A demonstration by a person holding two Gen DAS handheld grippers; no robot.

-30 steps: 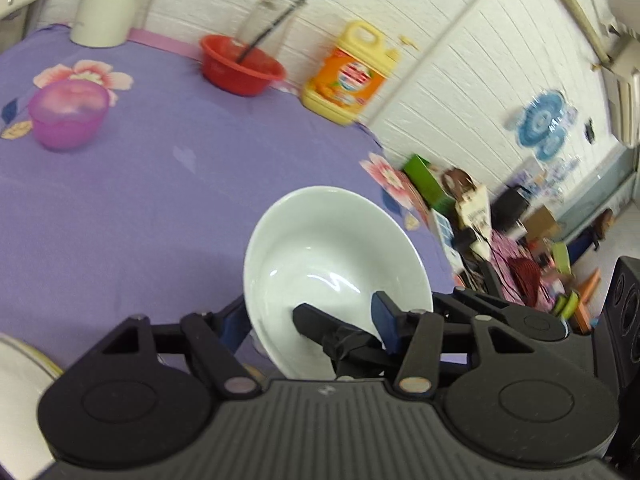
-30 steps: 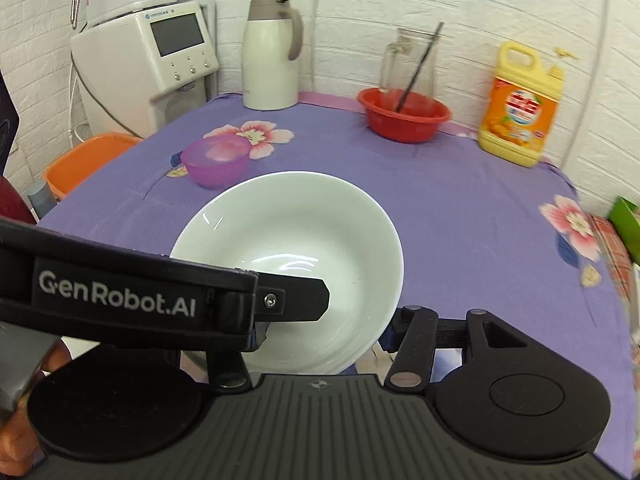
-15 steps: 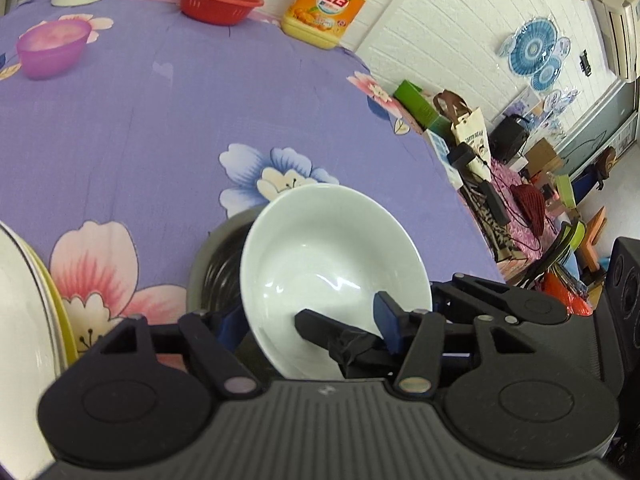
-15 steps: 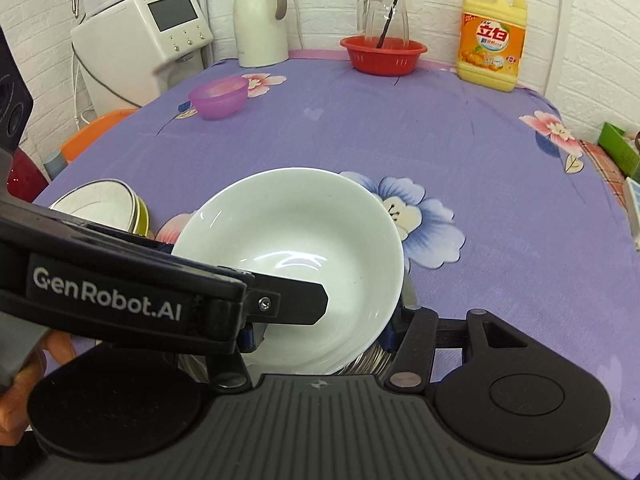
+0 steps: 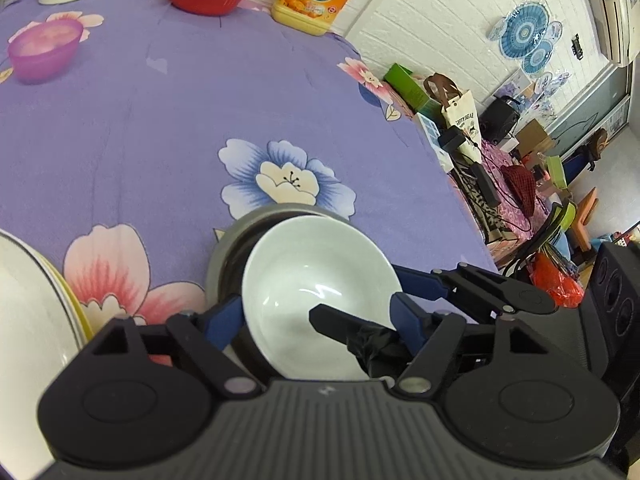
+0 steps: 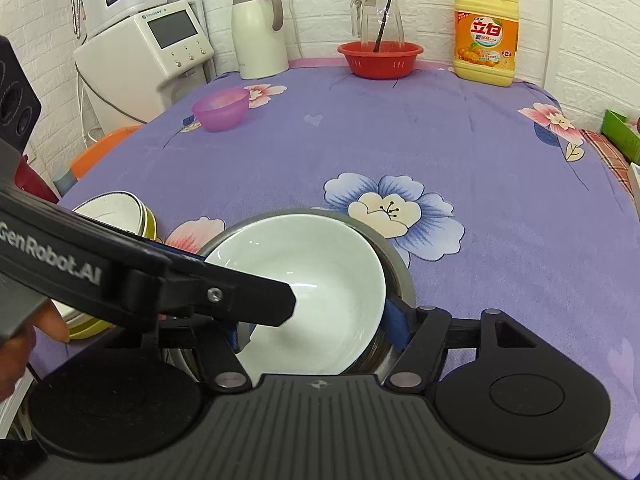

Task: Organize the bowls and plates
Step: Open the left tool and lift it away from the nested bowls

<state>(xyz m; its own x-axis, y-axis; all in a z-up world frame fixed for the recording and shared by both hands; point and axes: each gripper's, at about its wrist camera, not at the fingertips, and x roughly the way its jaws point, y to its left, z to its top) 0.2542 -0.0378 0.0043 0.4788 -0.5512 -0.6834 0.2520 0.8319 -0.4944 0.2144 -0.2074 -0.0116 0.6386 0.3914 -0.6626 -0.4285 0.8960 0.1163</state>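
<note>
A white bowl (image 5: 312,280) (image 6: 320,264) rests inside a steel bowl (image 5: 232,248) (image 6: 396,264) on the purple flowered tablecloth (image 6: 400,140). My left gripper (image 5: 316,320) straddles the bowl's near side; its jaws are opening and the blue pads (image 5: 224,320) stand just off the rim. My right gripper (image 6: 316,326) is also opening wide around the bowl, its right pad (image 6: 394,320) clear of the rim and its left pad hidden behind the left gripper's arm. One finger (image 6: 260,300) of the left gripper reaches into the bowl, as does one finger (image 5: 340,324) of the right.
A stack of white and yellow-green dishes (image 6: 116,208) (image 5: 24,300) stands close on the left. Further back are a purple bowl (image 6: 220,108), a red basket (image 6: 380,58), a detergent bottle (image 6: 486,40), a thermos (image 6: 258,28) and a water dispenser (image 6: 152,52). The table's edge (image 5: 460,200) drops off on the right.
The white bowl came down from above the table and now lies in the steel bowl. Both grippers' jaws have spread apart from its rim.
</note>
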